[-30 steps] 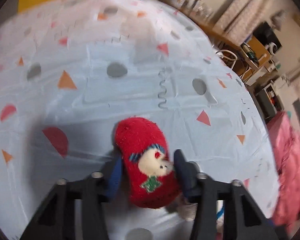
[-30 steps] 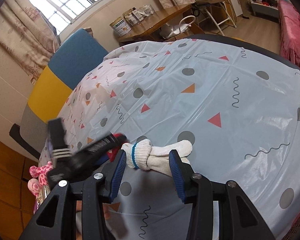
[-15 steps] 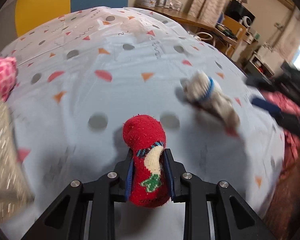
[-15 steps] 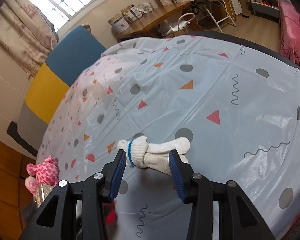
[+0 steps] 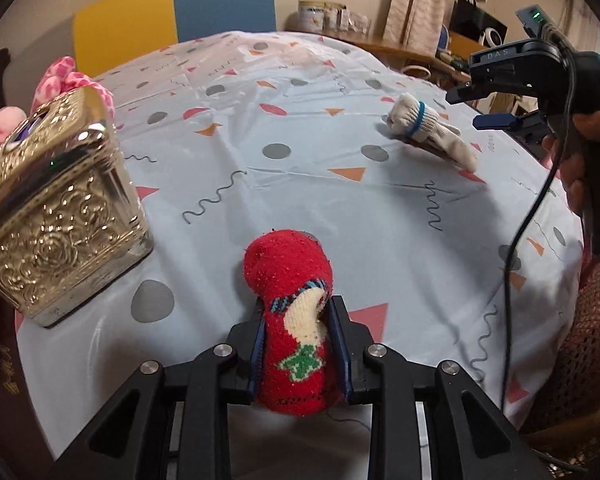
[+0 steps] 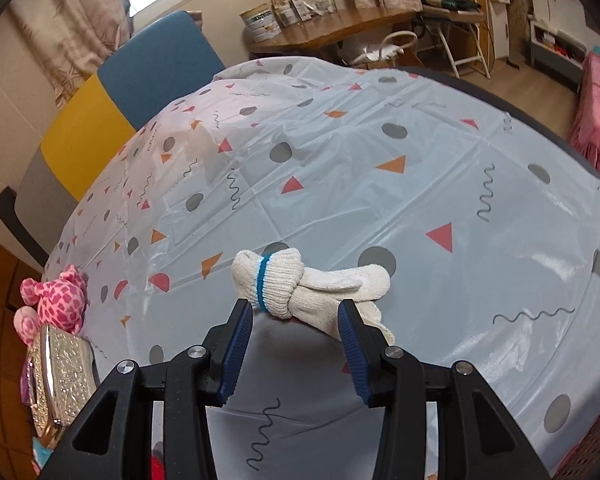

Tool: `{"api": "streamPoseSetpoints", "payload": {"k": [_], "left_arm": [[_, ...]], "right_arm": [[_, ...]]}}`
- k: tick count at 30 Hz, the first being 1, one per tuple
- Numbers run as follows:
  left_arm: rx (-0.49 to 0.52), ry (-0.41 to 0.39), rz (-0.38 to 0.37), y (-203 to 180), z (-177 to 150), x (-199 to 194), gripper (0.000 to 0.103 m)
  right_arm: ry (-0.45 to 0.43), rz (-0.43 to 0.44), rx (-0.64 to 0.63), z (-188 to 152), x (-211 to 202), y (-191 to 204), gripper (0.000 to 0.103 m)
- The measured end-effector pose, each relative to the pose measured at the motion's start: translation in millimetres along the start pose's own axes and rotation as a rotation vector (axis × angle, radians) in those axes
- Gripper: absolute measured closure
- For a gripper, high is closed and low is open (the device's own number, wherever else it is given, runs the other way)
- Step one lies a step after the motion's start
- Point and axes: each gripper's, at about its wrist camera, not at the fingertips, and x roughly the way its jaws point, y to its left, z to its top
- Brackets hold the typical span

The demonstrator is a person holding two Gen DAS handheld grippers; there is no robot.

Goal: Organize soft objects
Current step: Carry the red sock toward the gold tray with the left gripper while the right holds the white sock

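Note:
A red knitted sock (image 5: 288, 272) with a snowman pattern sticks up between the blue pads of my left gripper (image 5: 296, 304). The pads press its sides above the tablecloth and the jaws are opening slightly. A rolled white glove bundle with a blue band (image 6: 300, 284) lies on the table, and its near side reaches between the tips of my right gripper (image 6: 294, 310). That gripper is open, with neither pad touching the glove. The left wrist view shows the same glove bundle (image 5: 428, 132) at the far right, with the right gripper (image 5: 476, 108) just behind it.
An embossed gold box (image 5: 60, 208) stands at the table's left edge, with a pink spotted plush toy (image 5: 60, 80) behind it. A yellow and blue chair (image 5: 180, 12) is at the far side. A person's hand (image 5: 580, 152) holds the right gripper's handle, and its cable hangs down.
My left gripper closed on the red sock and carried it left, bringing the gold box into view. The right gripper stayed at the white glove, still open.

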Motion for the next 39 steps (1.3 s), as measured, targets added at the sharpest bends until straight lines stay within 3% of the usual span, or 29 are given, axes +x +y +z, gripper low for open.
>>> {"api": "streamPoseSetpoints", "payload": {"k": [3,6,12,14,22,24,26,28,31,39], "left_arm": [[-0.002,-0.027,0.008,0,-3,4,0.073],[0.008,-0.028,0.014,-1,0,5,0.072],[0.000,-0.036,-0.004,3,-2,7,0.072],[-0.007,-0.037,-0.008,4,-3,7,0.072],[-0.027,-0.034,-0.023,6,-3,7,0.071],[-0.027,-0.034,-0.022,6,-3,6,0.071],[-0.026,-0.036,-0.021,5,-3,6,0.071],[-0.028,-0.038,-0.022,5,-4,6,0.071],[-0.018,-0.041,-0.019,4,-4,5,0.071],[-0.095,-0.002,-0.046,18,-5,-9,0.074]], "right_arm": [[-0.003,-0.020,-0.043,-1,0,7,0.058],[0.034,-0.027,-0.126,-2,8,21,0.039],[0.026,-0.158,-0.495,5,21,59,0.029],[0.051,-0.198,-0.562,10,33,60,0.029],[0.175,-0.221,-0.629,18,86,50,0.028],[0.198,-0.225,-0.628,14,98,50,0.032],[0.182,-0.163,-0.597,13,100,50,0.054],[0.181,-0.163,-0.580,11,98,53,0.063],[0.219,-0.137,-0.602,-1,92,66,0.065],[0.412,0.097,-0.523,-62,68,106,0.064]]}}
